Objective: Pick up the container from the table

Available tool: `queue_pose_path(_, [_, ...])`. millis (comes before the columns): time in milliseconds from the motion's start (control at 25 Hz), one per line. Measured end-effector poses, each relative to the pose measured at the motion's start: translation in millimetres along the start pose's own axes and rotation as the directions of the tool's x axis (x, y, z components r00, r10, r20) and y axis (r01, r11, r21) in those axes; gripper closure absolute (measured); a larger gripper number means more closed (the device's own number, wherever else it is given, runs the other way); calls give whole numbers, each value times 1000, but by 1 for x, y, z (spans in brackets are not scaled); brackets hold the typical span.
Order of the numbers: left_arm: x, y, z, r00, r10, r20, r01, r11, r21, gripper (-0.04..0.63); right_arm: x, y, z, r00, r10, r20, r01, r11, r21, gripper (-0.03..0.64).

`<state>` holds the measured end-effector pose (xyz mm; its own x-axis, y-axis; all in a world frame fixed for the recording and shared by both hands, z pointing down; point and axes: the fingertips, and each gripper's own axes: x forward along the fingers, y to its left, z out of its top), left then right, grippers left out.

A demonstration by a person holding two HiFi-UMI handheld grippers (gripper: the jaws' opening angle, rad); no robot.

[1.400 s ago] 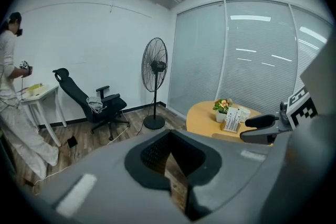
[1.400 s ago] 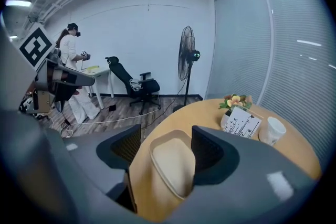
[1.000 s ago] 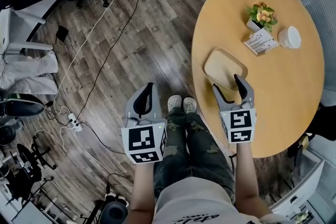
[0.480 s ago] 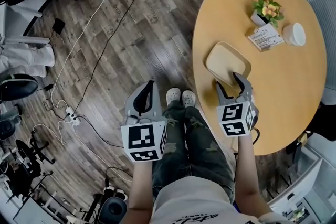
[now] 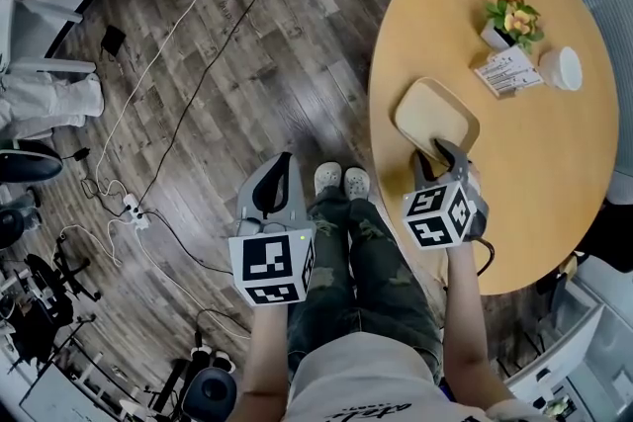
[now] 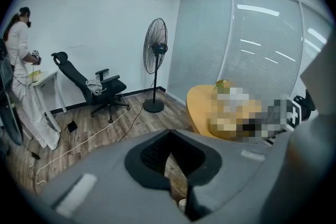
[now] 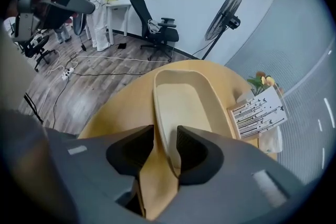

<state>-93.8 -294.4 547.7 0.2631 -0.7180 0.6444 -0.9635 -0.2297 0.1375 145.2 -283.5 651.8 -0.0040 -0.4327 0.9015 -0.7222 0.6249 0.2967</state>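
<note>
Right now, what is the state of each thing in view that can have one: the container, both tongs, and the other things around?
container: empty, upright on the table, not lifted.
right tongs: open, jaws have just been closing, container's near rim between them.
left tongs: shut, empty, over the floor.
flower pot: upright.
fan: standing; spinning or not, cannot tell.

Right gripper lowered, closing around container rim.
</note>
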Motion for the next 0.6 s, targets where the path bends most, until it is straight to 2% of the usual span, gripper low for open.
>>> queue_pose_path(120, [-1, 2, 0, 1000, 8, 3, -8, 1000, -6, 594, 3, 4, 1, 1000, 18, -2, -18, 1000, -26, 482])
queue_pose_path(280, [-2, 5, 1, 1000, 20, 6, -20, 1000, -19, 594, 5, 2, 1, 1000, 6, -9, -7, 999, -45, 569])
queue_pose_path(600, [-8, 1, 13, 999, 22, 37, -21, 999, -24, 594, -7, -8, 11, 999, -7, 46, 6, 1000, 25, 580])
